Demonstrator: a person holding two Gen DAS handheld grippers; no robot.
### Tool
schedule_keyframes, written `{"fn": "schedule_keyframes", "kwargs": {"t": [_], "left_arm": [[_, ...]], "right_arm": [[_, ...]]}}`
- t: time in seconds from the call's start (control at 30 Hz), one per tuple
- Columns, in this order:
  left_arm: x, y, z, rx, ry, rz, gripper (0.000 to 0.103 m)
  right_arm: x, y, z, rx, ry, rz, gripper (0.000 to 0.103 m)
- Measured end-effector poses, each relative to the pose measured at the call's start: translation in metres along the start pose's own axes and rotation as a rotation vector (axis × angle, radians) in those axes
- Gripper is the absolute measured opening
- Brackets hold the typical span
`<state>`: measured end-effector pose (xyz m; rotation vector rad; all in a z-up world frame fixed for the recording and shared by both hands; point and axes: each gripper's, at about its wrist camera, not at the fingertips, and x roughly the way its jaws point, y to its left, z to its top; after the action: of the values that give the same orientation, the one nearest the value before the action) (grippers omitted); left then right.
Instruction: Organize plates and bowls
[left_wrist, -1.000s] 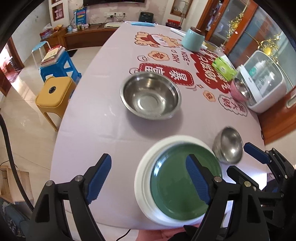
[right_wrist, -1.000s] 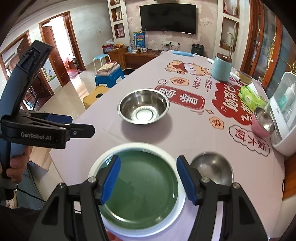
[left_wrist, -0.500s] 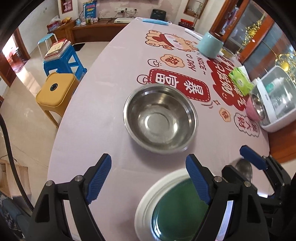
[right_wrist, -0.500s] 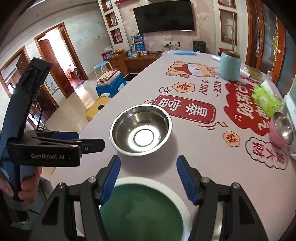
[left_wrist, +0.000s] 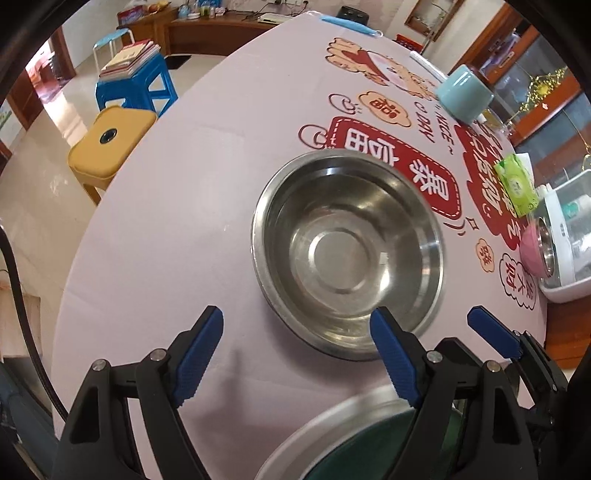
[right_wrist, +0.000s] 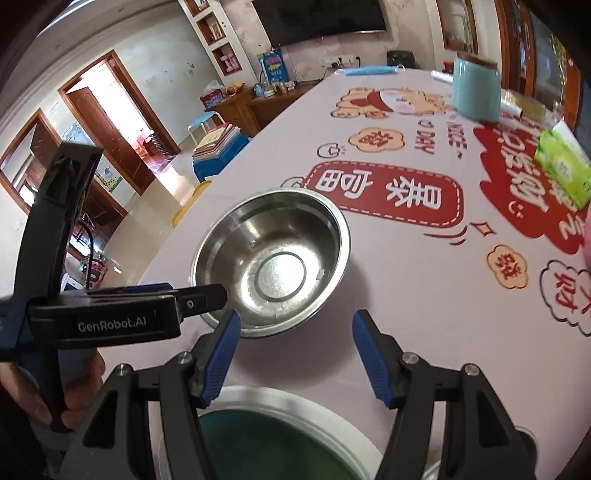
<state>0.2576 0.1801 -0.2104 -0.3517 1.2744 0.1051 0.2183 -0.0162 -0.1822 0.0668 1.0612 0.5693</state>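
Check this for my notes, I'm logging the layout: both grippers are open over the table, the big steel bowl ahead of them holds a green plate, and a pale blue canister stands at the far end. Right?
One thing is wrong. The big steel bowl is empty, as the left wrist view shows. The green plate lies on a white plate nearer the grippers. The rest stands: left gripper and right gripper open, pale blue canister at the far end.

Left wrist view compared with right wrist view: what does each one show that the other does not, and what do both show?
Only the left wrist view shows the pink bowl, the white appliance behind it and the whole yellow stool.

Only the right wrist view shows the television, the doorways at the left and a hand holding the left gripper.

Both show the large steel bowl, the green plate on a white one, the teal canister, the green tissue pack and the blue stool.
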Motion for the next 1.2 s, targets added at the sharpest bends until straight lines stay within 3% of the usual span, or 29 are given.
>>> {"fn": "schedule_keyframes", "kwargs": {"t": [0.2, 0.37, 0.53, 0.73, 1.2], "left_arm": [[0.014, 0.003, 0.001, -0.02, 0.012, 0.011, 0.073], [0.02, 0.003, 0.003, -0.018, 0.022, 0.008, 0.066], [0.027, 0.003, 0.004, -0.023, 0.036, 0.003, 0.042], [0.027, 0.002, 0.003, -0.008, 0.025, -0.039, 0.026], [0.017, -0.007, 0.001, 0.07, -0.004, -0.036, 0.026]], "right_arm": [[0.014, -0.004, 0.001, 0.003, 0.034, 0.008, 0.062], [0.02, -0.003, 0.0, -0.006, 0.048, 0.027, 0.049], [0.023, -0.003, 0.0, -0.003, 0.045, 0.043, 0.035], [0.022, -0.005, 0.001, 0.006, 0.039, 0.046, 0.031], [0.019, 0.0, 0.002, -0.015, 0.016, 0.05, 0.017]]}}
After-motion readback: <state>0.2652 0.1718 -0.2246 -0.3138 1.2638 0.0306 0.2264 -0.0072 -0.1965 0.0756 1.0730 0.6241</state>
